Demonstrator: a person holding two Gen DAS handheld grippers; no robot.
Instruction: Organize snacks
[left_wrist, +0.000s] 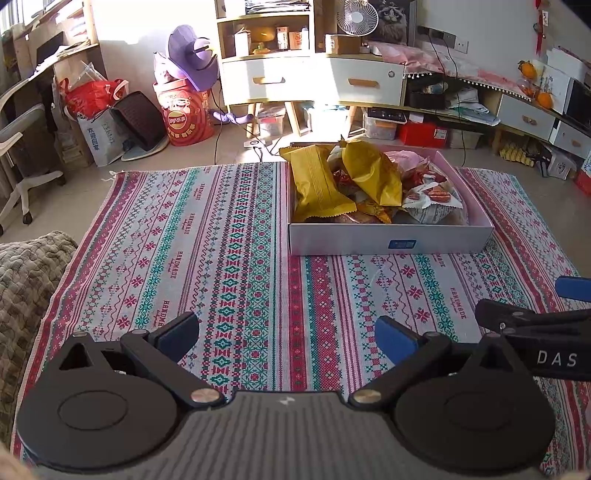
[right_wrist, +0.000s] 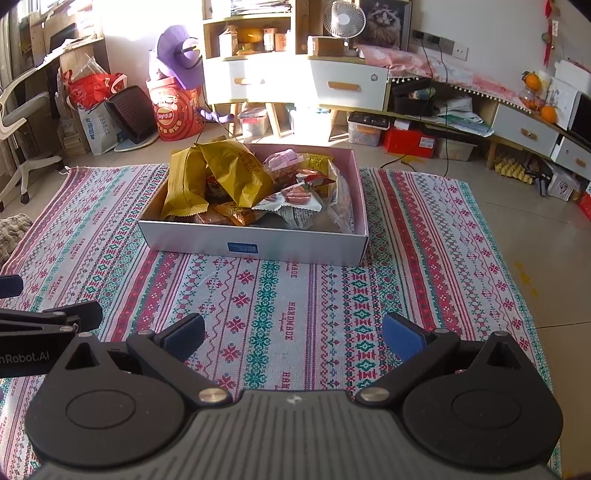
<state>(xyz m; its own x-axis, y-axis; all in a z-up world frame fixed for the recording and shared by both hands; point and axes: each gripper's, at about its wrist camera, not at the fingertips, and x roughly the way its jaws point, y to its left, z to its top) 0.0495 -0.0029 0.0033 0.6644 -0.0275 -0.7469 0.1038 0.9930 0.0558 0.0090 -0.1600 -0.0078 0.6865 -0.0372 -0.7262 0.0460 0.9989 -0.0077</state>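
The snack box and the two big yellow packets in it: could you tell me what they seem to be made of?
Snack box: likely cardboard, with a smooth matte pale outside, pink inner walls and crisp folded corners. Yellow packets: probably plastic film, slightly glossy, creased, with a zigzag sealed edge.

We read "HANDMADE" woven again and again along the pale stripes of the cloth (left_wrist: 229, 258), running lengthwise; in the right wrist view one sits near the middle of the cloth (right_wrist: 291, 317), just in front of the box. The red bucket (left_wrist: 186, 114) on the floor beyond the cloth's far edge carries the Lay's roundel with Chinese characters beside the name. The right gripper (left_wrist: 554, 358), entering at the right edge of the left wrist view, shows white letters "DAS". The left gripper (right_wrist: 26, 358), at the left edge of the right wrist view, shows "nRobot.AI". The blue label (right_wrist: 242, 248) on the box's near wall is too small to read, and so is the print on the snack wrappers.
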